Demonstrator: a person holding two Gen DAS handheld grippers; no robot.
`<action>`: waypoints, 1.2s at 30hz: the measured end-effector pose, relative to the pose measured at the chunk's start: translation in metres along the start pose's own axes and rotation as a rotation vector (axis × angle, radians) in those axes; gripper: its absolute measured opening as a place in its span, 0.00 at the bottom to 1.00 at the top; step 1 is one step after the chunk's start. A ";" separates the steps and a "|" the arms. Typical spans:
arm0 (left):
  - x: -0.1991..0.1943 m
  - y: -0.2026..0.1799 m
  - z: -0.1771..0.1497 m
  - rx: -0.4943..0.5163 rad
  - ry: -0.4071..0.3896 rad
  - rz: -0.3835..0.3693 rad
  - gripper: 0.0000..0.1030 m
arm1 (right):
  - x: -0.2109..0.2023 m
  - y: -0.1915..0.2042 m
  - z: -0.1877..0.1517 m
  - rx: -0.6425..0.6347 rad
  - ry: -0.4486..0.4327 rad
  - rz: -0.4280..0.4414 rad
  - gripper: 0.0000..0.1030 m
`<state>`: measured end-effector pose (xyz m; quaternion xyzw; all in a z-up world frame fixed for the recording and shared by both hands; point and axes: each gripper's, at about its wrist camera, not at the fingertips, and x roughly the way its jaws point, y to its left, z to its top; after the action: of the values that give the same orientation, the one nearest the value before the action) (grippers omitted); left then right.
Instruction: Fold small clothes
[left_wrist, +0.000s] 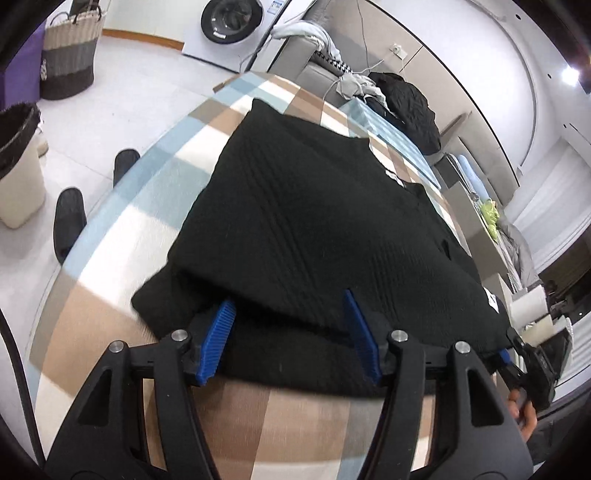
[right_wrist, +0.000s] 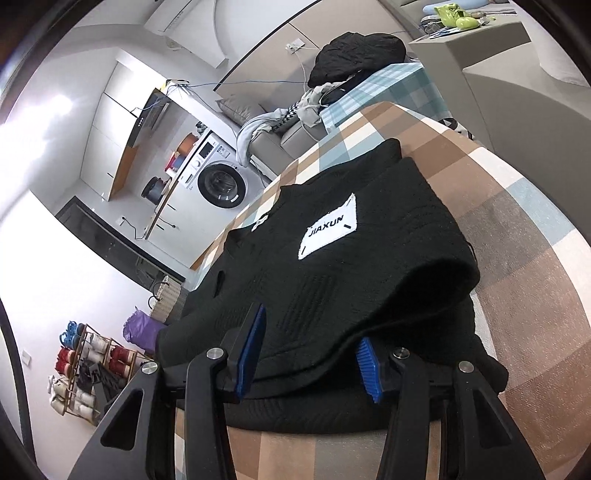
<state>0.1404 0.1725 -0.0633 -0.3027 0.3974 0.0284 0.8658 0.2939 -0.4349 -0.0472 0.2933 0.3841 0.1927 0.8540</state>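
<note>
Over black sweater (left_wrist: 314, 206) hem, both tongs (left_wrist: 291, 339) (right_wrist: 310, 354) angled down — jaws apart

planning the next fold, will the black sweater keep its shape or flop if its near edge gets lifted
The sweater will probably flop: its top layer already sags in a soft curve over the lower one. The thick ribbed knit looks fairly heavy for its size, so it should hang rather than flutter. It likely won't slip much on the checked cloth, since both look textured.
</note>
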 end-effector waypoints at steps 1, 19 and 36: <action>0.002 -0.002 0.003 0.006 -0.012 0.012 0.55 | 0.000 0.000 0.000 -0.001 -0.001 -0.002 0.47; 0.001 -0.009 -0.001 0.088 -0.065 0.043 0.55 | 0.005 -0.005 -0.004 -0.001 0.027 -0.027 0.47; -0.012 -0.020 0.042 0.044 -0.210 0.009 0.03 | 0.000 0.000 0.026 0.013 -0.074 -0.091 0.05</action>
<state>0.1666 0.1814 -0.0236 -0.2773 0.3063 0.0554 0.9090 0.3137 -0.4441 -0.0331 0.2882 0.3665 0.1404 0.8735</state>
